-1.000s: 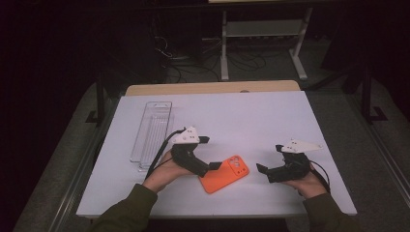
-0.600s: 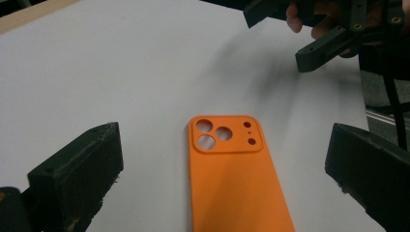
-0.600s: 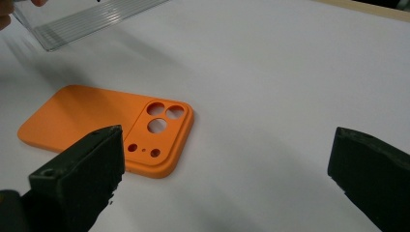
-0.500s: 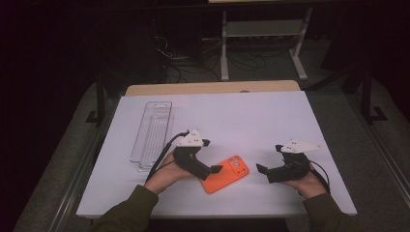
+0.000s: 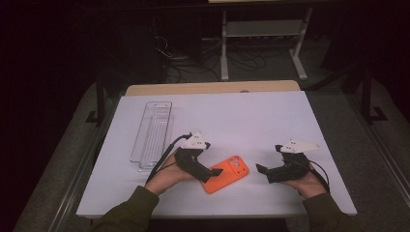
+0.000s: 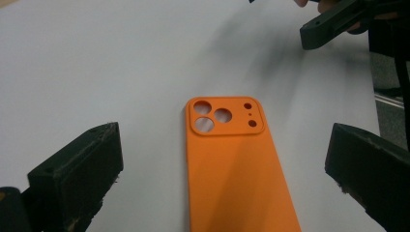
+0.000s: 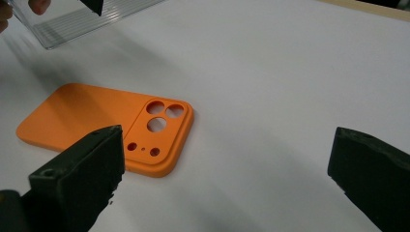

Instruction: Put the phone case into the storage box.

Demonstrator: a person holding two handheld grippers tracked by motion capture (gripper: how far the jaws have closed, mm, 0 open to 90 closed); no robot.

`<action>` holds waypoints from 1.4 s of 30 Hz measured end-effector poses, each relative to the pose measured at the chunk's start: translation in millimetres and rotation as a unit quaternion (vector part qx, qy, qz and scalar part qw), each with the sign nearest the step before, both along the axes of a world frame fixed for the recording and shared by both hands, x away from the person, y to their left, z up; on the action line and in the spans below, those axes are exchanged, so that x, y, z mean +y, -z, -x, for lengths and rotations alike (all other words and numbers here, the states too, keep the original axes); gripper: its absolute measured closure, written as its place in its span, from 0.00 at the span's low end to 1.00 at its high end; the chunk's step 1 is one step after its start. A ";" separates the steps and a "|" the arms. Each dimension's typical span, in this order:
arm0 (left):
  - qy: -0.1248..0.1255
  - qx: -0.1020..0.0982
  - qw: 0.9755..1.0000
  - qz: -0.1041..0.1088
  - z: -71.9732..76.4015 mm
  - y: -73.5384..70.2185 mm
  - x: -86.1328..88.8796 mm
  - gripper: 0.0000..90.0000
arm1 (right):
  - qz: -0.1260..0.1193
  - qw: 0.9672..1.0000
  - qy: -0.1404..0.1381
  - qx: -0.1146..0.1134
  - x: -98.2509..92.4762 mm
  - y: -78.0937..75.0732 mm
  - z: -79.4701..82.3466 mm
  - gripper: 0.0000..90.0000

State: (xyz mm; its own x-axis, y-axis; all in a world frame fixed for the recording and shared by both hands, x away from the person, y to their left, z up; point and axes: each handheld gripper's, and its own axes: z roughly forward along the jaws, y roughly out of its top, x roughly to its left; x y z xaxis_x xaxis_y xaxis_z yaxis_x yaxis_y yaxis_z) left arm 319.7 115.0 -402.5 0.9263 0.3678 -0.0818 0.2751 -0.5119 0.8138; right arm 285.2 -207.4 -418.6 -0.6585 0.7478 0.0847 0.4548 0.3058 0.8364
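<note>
An orange phone case point(image 5: 228, 173) lies flat on the white table, back side up, with its camera cutouts toward the right. My left gripper point(image 5: 213, 174) sits at the case's left end. In the left gripper view it is open point(image 6: 222, 162), with one jaw on each side of the case point(image 6: 232, 169) and neither touching it. My right gripper point(image 5: 261, 170) rests to the right of the case and points at it. It is open point(image 7: 227, 159) and holds nothing, with the case point(image 7: 101, 123) ahead and to the left of its jaws.
A clear ribbed plastic tray point(image 5: 153, 128) stands empty at the left of the white table point(image 5: 251, 121), and its corner point(image 7: 82, 21) shows in the right gripper view. A wooden edge point(image 5: 212, 88) runs along the back. Cables and a stand lie on the floor beyond.
My left gripper has slid slightly forward and down toward the orange case. The case and my right gripper have stayed in place.
</note>
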 end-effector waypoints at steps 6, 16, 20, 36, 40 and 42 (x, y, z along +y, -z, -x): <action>0.001 0.006 1.000 -0.009 1.4 4.6 -2.7 0.00 | 0.000 1.000 0.000 0.000 -0.1 0.0 0.0 0.00; 0.007 0.012 1.000 -0.025 3.0 13.2 -7.1 0.00 | 0.001 1.000 0.000 -0.001 -0.1 0.2 0.0 0.00; 0.008 0.014 0.999 -0.028 3.2 15.7 -8.0 0.00 | 0.001 1.000 0.000 -0.001 -0.1 0.0 -0.1 0.00; 0.009 0.029 0.999 -0.037 8.1 25.4 -14.6 0.00 | 0.004 1.000 -0.001 0.000 1.6 0.4 -0.6 0.00; 0.010 0.031 0.998 -0.045 8.4 27.6 -16.0 0.00 | 0.004 1.000 -0.001 0.000 1.8 0.4 -0.7 0.00; 0.007 0.034 0.998 -0.049 9.2 29.5 -17.6 0.00 | 0.004 1.000 -0.002 -0.001 1.8 0.6 -1.0 0.00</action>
State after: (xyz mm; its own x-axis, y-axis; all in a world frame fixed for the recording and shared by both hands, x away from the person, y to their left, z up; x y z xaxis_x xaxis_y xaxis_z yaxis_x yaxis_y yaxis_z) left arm 310.5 97.4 -432.0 0.9250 0.3644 -0.1080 0.3197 -0.5923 0.7396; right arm 286.2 -205.6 -419.2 -0.6611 0.7463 0.0771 0.4521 0.3142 0.8348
